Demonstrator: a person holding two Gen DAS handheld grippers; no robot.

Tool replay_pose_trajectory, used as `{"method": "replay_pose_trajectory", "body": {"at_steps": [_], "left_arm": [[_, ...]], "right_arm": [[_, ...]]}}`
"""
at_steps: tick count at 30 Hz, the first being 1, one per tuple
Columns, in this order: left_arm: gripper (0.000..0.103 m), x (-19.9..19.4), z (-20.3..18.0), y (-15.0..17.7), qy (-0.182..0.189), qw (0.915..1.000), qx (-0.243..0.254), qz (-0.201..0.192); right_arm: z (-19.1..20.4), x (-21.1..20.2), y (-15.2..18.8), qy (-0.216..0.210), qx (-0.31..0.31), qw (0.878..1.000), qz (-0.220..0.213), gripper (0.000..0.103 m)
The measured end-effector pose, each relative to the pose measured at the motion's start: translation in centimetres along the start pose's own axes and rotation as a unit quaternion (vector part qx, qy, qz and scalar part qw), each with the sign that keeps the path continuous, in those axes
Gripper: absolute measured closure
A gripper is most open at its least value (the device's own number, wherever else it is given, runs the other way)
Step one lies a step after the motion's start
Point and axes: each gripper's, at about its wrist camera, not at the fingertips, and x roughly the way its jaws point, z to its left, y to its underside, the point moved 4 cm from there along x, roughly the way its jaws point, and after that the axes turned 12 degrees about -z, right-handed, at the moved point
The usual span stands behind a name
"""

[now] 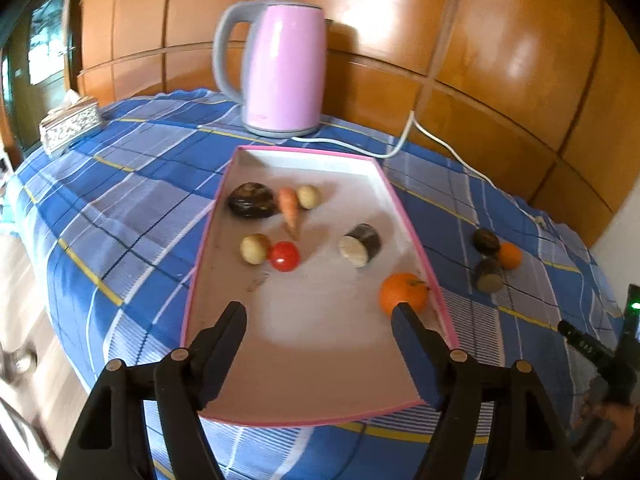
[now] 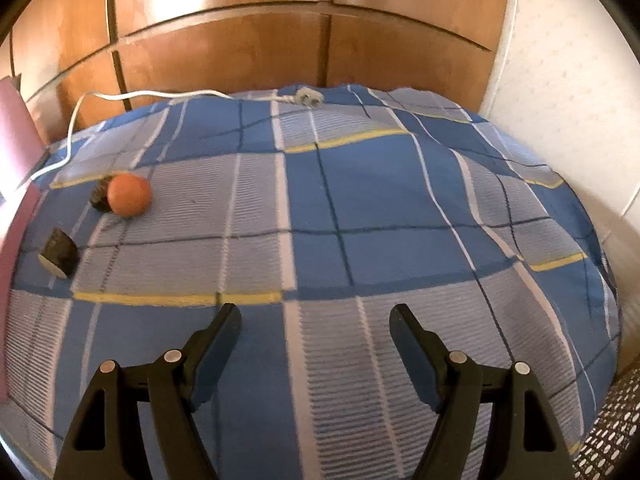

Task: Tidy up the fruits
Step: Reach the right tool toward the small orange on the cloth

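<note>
Hovering over the near end of the pink-rimmed tray (image 1: 404,216), the left gripper (image 1: 320,312) has its jaws spread with nothing between them; an orange (image 1: 402,292) lies on the tray floor by the right rim, just beyond the right fingertip and seemingly free of it. It looks like a piece just set down, so the step in hand is probably a release, with the hand free to leave.

Farther up the tray lie a dark lump (image 1: 252,200), a carrot (image 1: 290,210), two pale round pieces (image 1: 254,249), a red tomato (image 1: 285,256) and a dark cut cylinder (image 1: 360,245).

Three pieces are still outside, on the checked cloth (image 2: 360,184) right of the tray: a second orange (image 2: 129,194) touching a dark piece (image 2: 100,198), and a dark cut chunk (image 2: 59,257) nearer the tray's rim. The right gripper (image 2: 316,316) hangs above bare cloth, jaws spread and empty, well apart from them.

The next move likely calls for one gripper to reach that cluster, straddle a single piece, and close. The second orange, round and against its neighbour, could roll when nudged.
</note>
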Motion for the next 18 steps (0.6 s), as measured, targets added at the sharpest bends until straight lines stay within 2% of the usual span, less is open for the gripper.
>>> {"method": "replay_pose_trajectory", "body": {"at_steps": [4, 8, 11, 18], "left_arm": [[0.026, -0.1, 1.1, 0.4, -0.012, 0.9999, -0.006, 0.001], [0.024, -0.2, 1.6, 0.6, -0.018, 0.9998, -0.008, 0.001], [0.023, -0.2, 1.9, 0.7, -0.019, 0.9998, -0.011, 0.000], [0.023, 0.0, 1.9, 1.0, -0.019, 0.9997, -0.010, 0.005]], "right_arm": [[1.6, -0.1, -1.7, -0.036, 0.004, 0.999, -0.007, 0.026], [3.7, 0.3, -3.8, -0.076, 0.011, 0.997, -0.009, 0.035], [5.7, 0.6, -5.3, -0.102, 0.006, 0.995, -0.010, 0.037], [10.1, 1.8, -6.7, -0.130, -0.022, 0.991, 0.001, 0.037]]}}
